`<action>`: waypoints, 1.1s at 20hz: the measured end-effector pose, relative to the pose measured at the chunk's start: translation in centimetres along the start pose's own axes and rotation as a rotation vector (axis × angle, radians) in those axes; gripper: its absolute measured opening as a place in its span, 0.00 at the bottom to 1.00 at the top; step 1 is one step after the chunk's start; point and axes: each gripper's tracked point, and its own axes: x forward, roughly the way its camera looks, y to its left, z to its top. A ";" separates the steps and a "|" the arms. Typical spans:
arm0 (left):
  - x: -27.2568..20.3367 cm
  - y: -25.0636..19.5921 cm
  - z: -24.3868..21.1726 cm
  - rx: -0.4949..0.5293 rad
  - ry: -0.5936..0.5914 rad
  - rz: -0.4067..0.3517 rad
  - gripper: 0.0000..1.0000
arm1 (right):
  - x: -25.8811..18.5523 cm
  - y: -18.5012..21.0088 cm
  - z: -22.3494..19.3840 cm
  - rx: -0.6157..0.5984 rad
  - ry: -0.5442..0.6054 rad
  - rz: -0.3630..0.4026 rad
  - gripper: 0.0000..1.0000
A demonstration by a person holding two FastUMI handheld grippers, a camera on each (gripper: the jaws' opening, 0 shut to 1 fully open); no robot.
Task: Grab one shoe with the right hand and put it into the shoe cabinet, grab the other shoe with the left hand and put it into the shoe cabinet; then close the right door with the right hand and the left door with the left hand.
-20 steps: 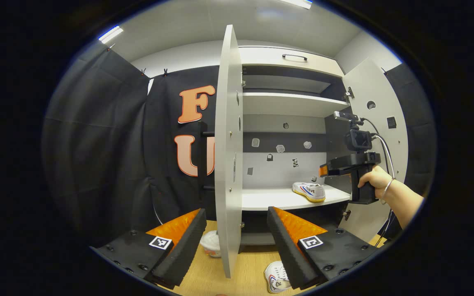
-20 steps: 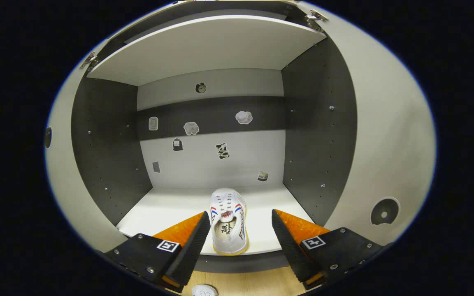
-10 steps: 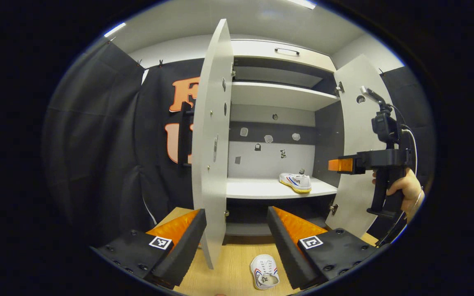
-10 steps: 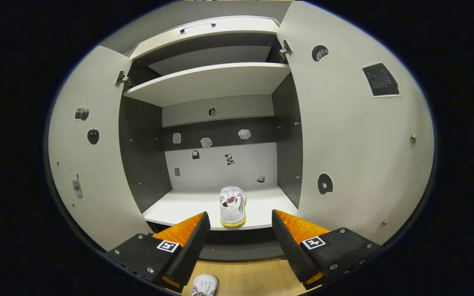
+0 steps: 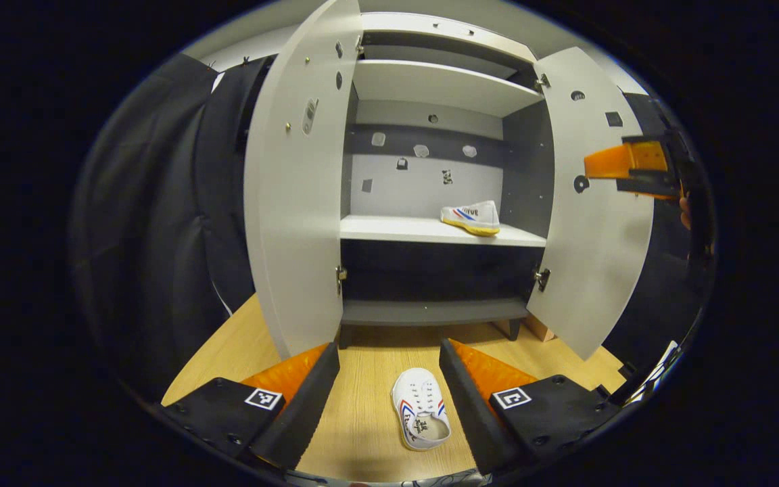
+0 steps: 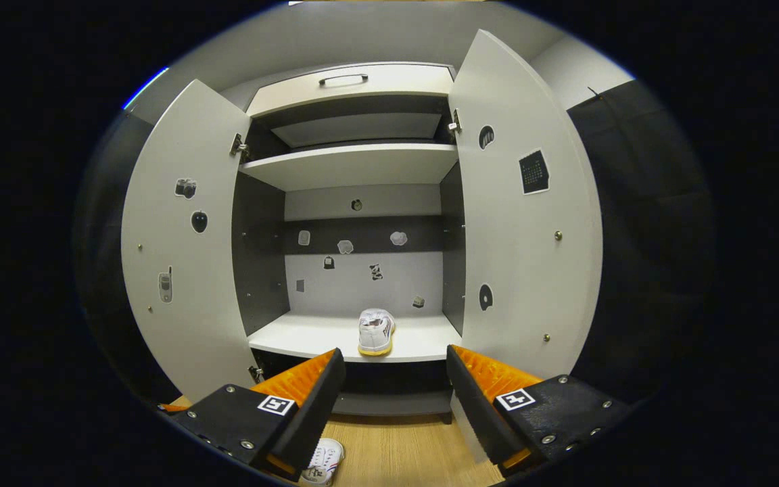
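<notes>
Nearby, floor shoe (image 5: 420, 417) (print unreadable), left tool (image 5: 388, 392) open

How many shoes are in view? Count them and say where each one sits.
2. One shoe sits on the cabinet's middle shelf, toward its right side. The other shoe lies on the wooden floor in front of the cabinet, between the left tool's open fingers.
</notes>
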 end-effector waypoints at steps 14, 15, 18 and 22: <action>8.6 -1.6 -17.5 0.020 0.380 -0.055 0.98 | -3.7 -3.8 -1.8 -0.018 0.015 -0.082 0.92; 9.0 -1.6 -18.1 0.037 0.394 -0.058 0.98 | -3.8 -4.0 -2.0 -0.014 0.021 -0.085 0.93; 9.6 -1.8 -20.6 0.035 0.462 -0.066 0.98 | -4.0 -4.1 -2.7 0.004 0.037 -0.086 0.92; 9.8 -1.3 -23.1 -0.018 0.548 -0.055 0.98 | -4.0 -4.2 -3.4 0.010 0.054 -0.088 0.93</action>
